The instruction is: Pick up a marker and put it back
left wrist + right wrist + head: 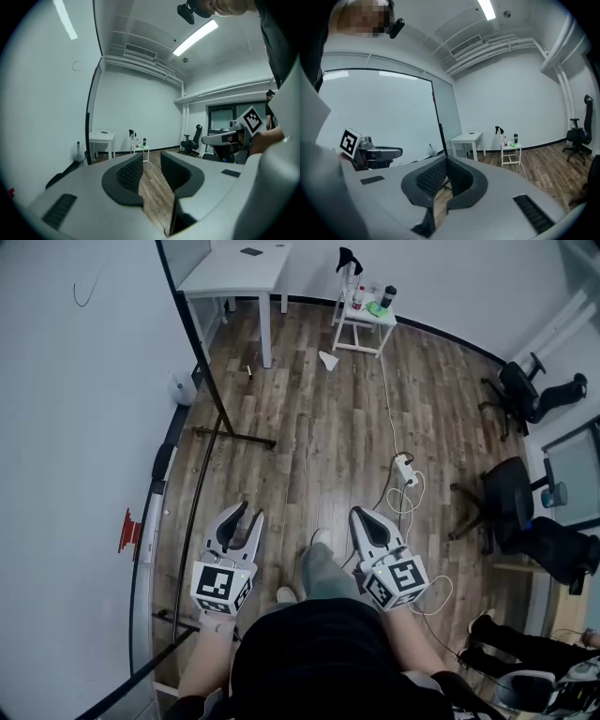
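No marker shows clearly in any view. A large whiteboard (75,427) fills the left of the head view, with a tray (150,521) along its lower edge. A small red item (128,531) and a dark item (164,460) sit by the tray; I cannot tell what they are. My left gripper (246,514) is held at waist height over the wood floor, to the right of the tray, jaws apart and empty (151,158). My right gripper (362,515) hovers beside it, jaw tips touching with nothing between them (446,159).
The whiteboard's black stand foot (234,435) runs across the floor ahead. A white desk (234,273) and a small white side table (366,315) with bottles stand at the far wall. A power strip (405,468) with cables lies to the right. Office chairs (520,390) and a seated person (511,638) are at the right.
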Demonstrator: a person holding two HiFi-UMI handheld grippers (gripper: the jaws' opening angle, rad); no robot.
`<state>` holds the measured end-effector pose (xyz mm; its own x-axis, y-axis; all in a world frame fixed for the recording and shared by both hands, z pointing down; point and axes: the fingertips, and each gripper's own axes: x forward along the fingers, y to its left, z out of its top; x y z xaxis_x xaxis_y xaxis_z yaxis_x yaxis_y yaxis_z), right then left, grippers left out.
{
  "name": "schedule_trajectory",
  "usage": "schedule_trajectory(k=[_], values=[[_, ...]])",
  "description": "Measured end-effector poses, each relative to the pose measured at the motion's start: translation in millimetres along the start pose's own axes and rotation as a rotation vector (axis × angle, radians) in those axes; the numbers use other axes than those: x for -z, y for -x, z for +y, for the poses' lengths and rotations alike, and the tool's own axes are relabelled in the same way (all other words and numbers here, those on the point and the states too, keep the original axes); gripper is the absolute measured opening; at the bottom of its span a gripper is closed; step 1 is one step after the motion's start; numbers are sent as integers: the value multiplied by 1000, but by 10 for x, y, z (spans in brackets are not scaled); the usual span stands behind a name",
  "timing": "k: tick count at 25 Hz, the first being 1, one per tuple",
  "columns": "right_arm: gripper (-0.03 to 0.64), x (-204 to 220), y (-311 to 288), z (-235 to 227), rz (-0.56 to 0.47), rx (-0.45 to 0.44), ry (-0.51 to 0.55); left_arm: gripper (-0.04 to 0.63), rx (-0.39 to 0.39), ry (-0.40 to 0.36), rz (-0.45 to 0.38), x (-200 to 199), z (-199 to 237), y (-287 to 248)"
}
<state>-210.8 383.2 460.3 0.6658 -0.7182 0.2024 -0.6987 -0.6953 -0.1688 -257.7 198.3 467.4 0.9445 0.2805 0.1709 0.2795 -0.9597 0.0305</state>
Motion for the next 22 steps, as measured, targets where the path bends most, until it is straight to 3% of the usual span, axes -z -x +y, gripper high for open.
schedule_trajectory(k=[5,14,22], values=[[28,-124,-655,-269,0,-45,-8,118,-51,2,29,4,452,-550],[28,-681,-1886,-1011,12,-159,-26,118,-157,2,66,-409,1185,-1717],[28,-918,-3041,-990,52,-291,12,118,-305,44,82,-419,2040,-2099]])
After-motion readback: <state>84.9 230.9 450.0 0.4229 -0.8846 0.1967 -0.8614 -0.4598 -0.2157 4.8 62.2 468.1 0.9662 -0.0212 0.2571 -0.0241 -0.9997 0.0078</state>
